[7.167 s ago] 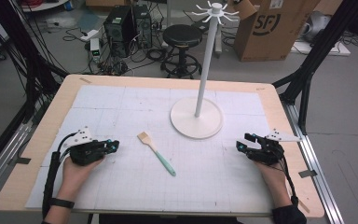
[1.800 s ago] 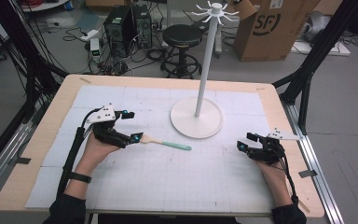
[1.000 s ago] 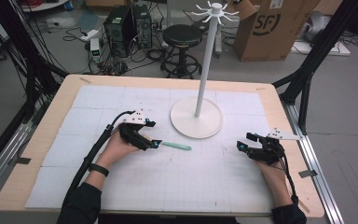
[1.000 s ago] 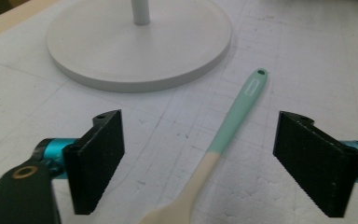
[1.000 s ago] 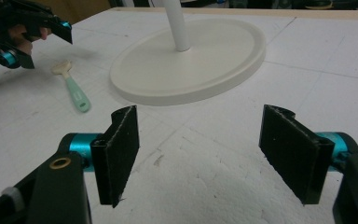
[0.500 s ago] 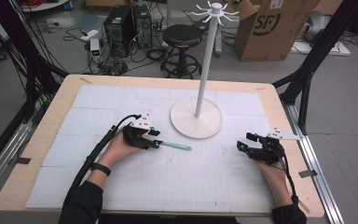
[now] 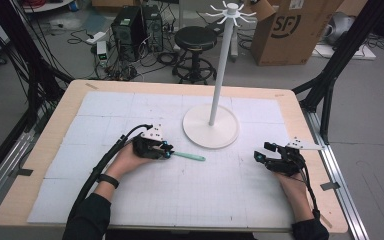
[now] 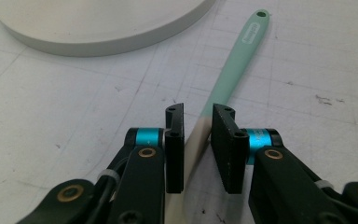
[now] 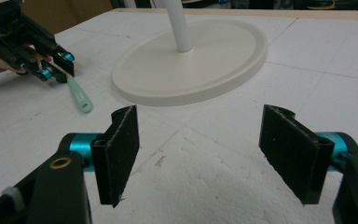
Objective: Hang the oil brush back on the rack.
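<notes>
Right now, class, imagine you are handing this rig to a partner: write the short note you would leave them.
Left tongs: the jaws have just been closing around the spatula, where its cream head meets the mint handle. I cannot tell whether the pads press yet.
Right tongs: open, empty, low over the mat at the right.
Spatula: flat on the mat, its handle end with the hole pointing away from the left tongs, beside the round base of the white stand.
Done: the left tongs are lined up on the spatula.
Left: finish the grip and lift, then probably hang it on the stand's hooks.

"SF" is printed on the cardboard box (image 7: 290,27).
</notes>
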`<state>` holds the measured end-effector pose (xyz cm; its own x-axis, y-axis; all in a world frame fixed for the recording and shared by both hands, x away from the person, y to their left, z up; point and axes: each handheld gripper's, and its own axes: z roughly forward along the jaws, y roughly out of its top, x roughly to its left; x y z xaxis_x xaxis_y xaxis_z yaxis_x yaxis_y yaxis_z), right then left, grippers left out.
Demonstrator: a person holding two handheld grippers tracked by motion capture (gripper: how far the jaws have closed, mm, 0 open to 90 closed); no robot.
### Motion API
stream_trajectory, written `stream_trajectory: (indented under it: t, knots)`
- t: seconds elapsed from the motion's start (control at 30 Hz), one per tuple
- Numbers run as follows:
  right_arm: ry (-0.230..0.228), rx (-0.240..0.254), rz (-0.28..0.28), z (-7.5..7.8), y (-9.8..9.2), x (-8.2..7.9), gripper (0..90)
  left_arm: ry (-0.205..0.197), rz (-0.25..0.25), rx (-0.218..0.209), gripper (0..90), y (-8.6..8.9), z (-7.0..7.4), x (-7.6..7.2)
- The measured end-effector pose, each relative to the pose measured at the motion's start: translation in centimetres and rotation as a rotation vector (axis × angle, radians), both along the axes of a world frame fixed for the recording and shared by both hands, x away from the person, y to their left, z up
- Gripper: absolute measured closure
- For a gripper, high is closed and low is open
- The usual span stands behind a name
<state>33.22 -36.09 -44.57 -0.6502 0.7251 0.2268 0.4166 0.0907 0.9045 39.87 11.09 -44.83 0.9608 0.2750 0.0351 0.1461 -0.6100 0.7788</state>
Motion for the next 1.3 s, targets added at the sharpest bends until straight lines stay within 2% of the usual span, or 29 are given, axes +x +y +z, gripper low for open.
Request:
stream_trajectory:
  t: [0.23, 0.33, 0.43, 0.47, 0.5, 0.57, 0.63, 0.67, 0.73, 1.0, 1.13, 1.23, 1.3]
  knots:
    - [0.000, 0.000, -0.002, 0.01, -0.03, -0.01, 28.3, -0.011, -0.024, 0.025, 80.1, -0.15, 0.31, -0.41]
    - [0.004, 0.001, -0.003, 0.02, -0.02, -0.04, 28.3, -0.007, -0.029, 0.023, 81.3, -0.16, 0.29, -0.43]
    - [0.002, -0.001, -0.002, 0.02, 0.00, -0.04, 28.3, 0.002, -0.022, 0.016, 79.5, -0.13, 0.18, -0.33]
    - [-0.001, 0.000, -0.002, 0.02, -0.02, 0.00, 28.3, -0.001, -0.016, 0.017, 74.5, -0.13, 0.17, -0.30]
    - [-0.001, 0.000, -0.002, 0.02, -0.02, 0.00, 28.3, 0.002, -0.004, 0.014, 74.5, -0.10, 0.13, -0.24]
    - [0.000, 0.001, -0.002, 0.01, -0.05, 0.02, 28.4, 0.019, -0.001, -0.003, 72.3, 0.05, -0.02, -0.04]
    - [0.003, 0.002, -0.003, 0.01, -0.01, -0.01, 28.4, 0.033, -0.009, -0.009, 73.9, 0.09, -0.05, 0.00]
    - [0.003, 0.002, -0.003, 0.02, 0.00, -0.01, 28.4, 0.032, -0.015, -0.015, 78.4, 0.00, -0.09, -0.09]
    - [0.002, 0.001, -0.002, 0.00, 0.00, 0.00, 28.4, 0.026, -0.017, -0.002, 80.3, -0.02, 0.02, -0.14]
    - [-0.001, 0.002, -0.003, 0.01, -0.04, 0.02, 28.5, 0.037, -0.018, -0.011, 80.1, 0.09, -0.07, -0.01]
    - [0.004, 0.003, -0.003, 0.01, 0.02, -0.01, 28.5, 0.059, -0.011, -0.029, 81.5, 0.22, -0.19, 0.09]
    - [-0.003, 0.001, -0.002, 0.01, -0.04, 0.02, 28.4, 0.041, -0.023, -0.010, 82.2, 0.13, -0.02, -0.06]
    - [-0.004, 0.002, -0.001, 0.01, -0.05, 0.03, 28.4, 0.045, -0.030, -0.004, 82.4, 0.08, 0.09, -0.23]
